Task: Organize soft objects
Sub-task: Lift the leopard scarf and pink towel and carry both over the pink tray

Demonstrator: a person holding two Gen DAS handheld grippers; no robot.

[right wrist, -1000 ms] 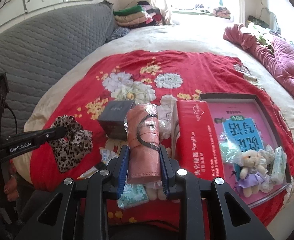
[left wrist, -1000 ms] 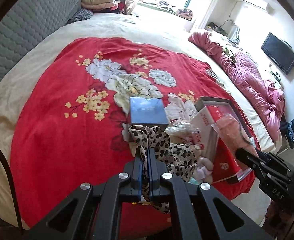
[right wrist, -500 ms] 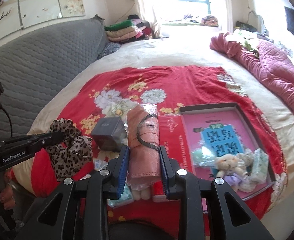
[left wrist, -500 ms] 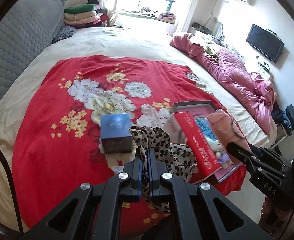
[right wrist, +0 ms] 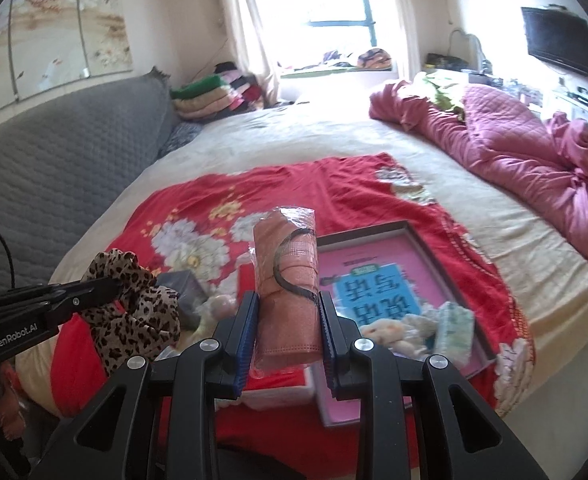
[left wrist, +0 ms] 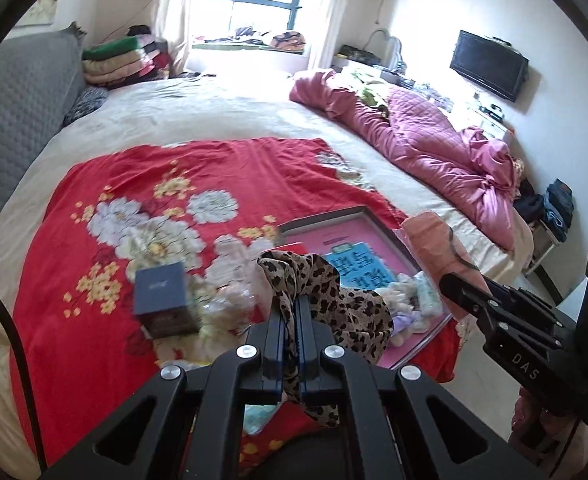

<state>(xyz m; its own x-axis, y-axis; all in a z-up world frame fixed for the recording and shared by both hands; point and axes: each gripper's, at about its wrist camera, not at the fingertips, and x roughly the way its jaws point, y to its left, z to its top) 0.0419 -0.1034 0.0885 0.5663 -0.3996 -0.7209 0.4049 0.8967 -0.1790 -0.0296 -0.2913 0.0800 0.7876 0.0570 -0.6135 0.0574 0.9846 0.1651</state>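
Above red floral blanket (right wrist: 318, 184): left gripper (left wrist: 293, 312) fingers clamped tight on leopard-print fabric scrunchie (left wrist: 334, 304); right gripper (right wrist: 287, 312) fingers narrow, gripping plastic-wrapped pink rolled cloth (right wrist: 288, 280). Open pink-lined box (right wrist: 378, 256) at 2 o'clock.

Bright curtained window (right wrist: 326, 8) glaring behind the wide cream bed (right wrist: 294, 140) — grey quilted headboard (right wrist: 62, 152) left, black wall-mounted television (right wrist: 558, 40) right.
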